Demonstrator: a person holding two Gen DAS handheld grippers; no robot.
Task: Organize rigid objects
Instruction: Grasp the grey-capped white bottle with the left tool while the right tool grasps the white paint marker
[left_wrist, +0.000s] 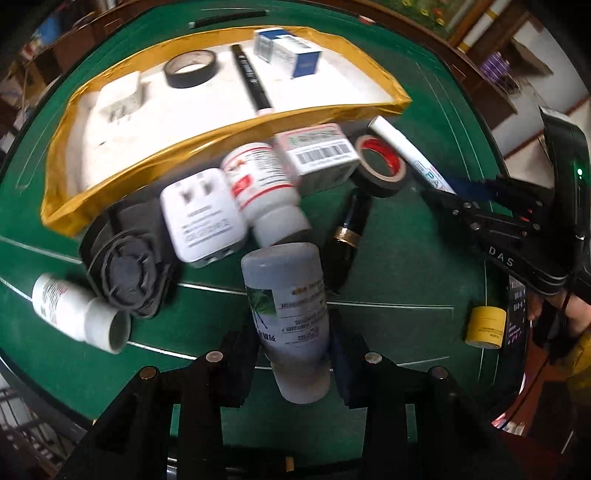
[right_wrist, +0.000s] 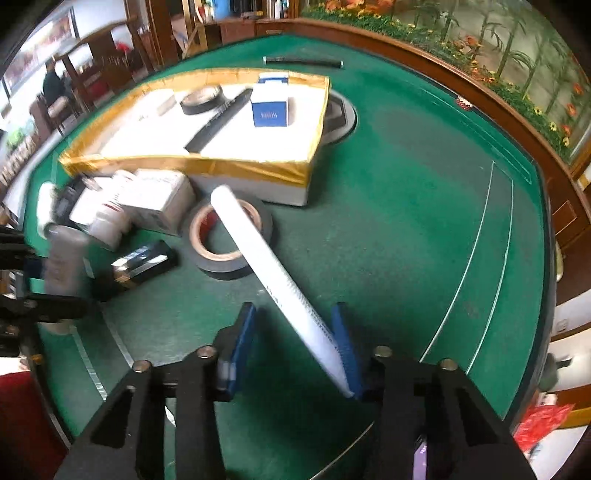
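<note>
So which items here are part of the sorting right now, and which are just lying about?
In hand:
- grey bottle, clamped in left gripper
- white marker, between right gripper pads
- gold-edged tray

Lying about:
- red-cored tape roll
- white adapter
- yellow-capped jar

Loose items are crowding the green table (right_wrist: 388, 229) in front of the gold-rimmed tray (left_wrist: 236, 123): a white adapter (left_wrist: 201, 218), white bottles (left_wrist: 264, 184), a barcoded box (left_wrist: 321, 155), a black tape roll (right_wrist: 231, 236) and a black device (left_wrist: 127, 266) are lying packed together, leaving no clear lane between them. To their right, open felt is offering unobstructed passage. Inside the tray, bare floor is remaining near its front rim.
</note>
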